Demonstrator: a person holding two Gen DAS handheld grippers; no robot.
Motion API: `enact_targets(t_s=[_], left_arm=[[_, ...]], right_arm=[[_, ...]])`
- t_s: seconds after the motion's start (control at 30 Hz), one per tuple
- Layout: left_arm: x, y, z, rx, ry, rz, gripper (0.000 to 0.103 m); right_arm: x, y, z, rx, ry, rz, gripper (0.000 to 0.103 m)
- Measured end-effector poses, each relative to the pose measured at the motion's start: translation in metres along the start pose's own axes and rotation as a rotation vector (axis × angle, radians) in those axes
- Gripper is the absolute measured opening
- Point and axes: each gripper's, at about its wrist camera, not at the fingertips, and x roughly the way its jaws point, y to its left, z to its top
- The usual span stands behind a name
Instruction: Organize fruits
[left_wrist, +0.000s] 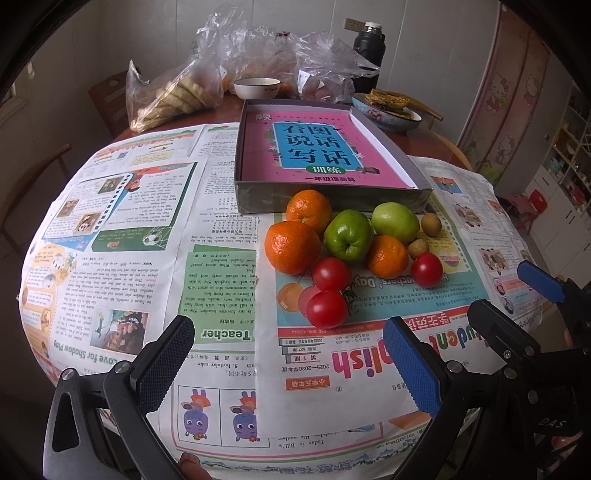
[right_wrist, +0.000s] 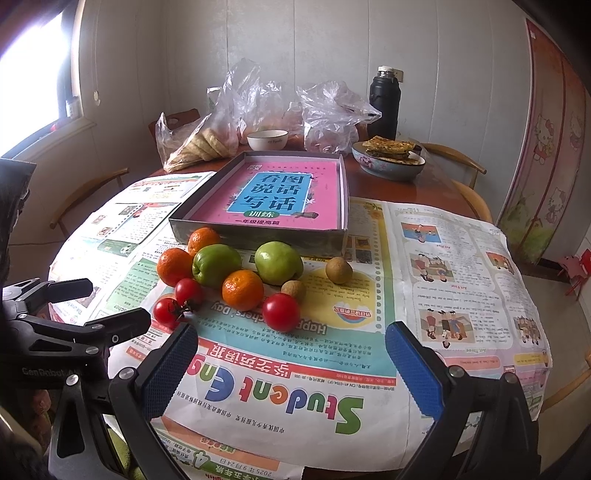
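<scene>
A pile of fruit lies on newspaper in front of a shallow grey box (left_wrist: 258, 201) (right_wrist: 207, 232) lined with a pink book cover. In it are three oranges (left_wrist: 291, 246) (right_wrist: 242, 289), two green apples (left_wrist: 348, 235) (right_wrist: 277, 263), three red tomatoes (left_wrist: 326, 308) (right_wrist: 280, 312) and two small brown longans (left_wrist: 430, 224) (right_wrist: 338, 270). My left gripper (left_wrist: 291, 365) is open, hovering near the table's front edge, short of the tomatoes. My right gripper (right_wrist: 291, 369) is open too, just in front of the pile. Neither holds anything.
The round table (right_wrist: 388, 188) is covered with newspapers (left_wrist: 147, 236). At the back stand plastic bags of food (left_wrist: 177, 92), a white bowl (left_wrist: 257, 87), a blue bowl with flatbread (left_wrist: 388, 110) and a dark thermos (right_wrist: 384, 103). Wooden chairs surround the table.
</scene>
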Motion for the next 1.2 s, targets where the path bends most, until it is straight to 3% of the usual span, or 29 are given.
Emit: enact_targets(t_s=[0.37,0.7,0.97,1.2], left_arm=[[0.017,-0.002,0.004,0.036,0.051,-0.044,0.1],[0.036,-0.015,0.007,0.07,0.105,-0.115,0.052],[0.044,-0.018,0.008,0.071,0.119,-0.127,0.044],[0.048,-0.017,0.011,0.065,0.114,-0.133,0.036]], right_arm=[[0.034,-0.012,0.004,-0.006,0.064,0.036,0.102],[0.059,-0.012,0.008,-0.031,0.099,0.091,0.094],[0.072,-0.007,0.01,-0.076,0.118,0.101,0.055],[0.078,-0.002,0.008,-0.117,0.122,0.12,0.036]])
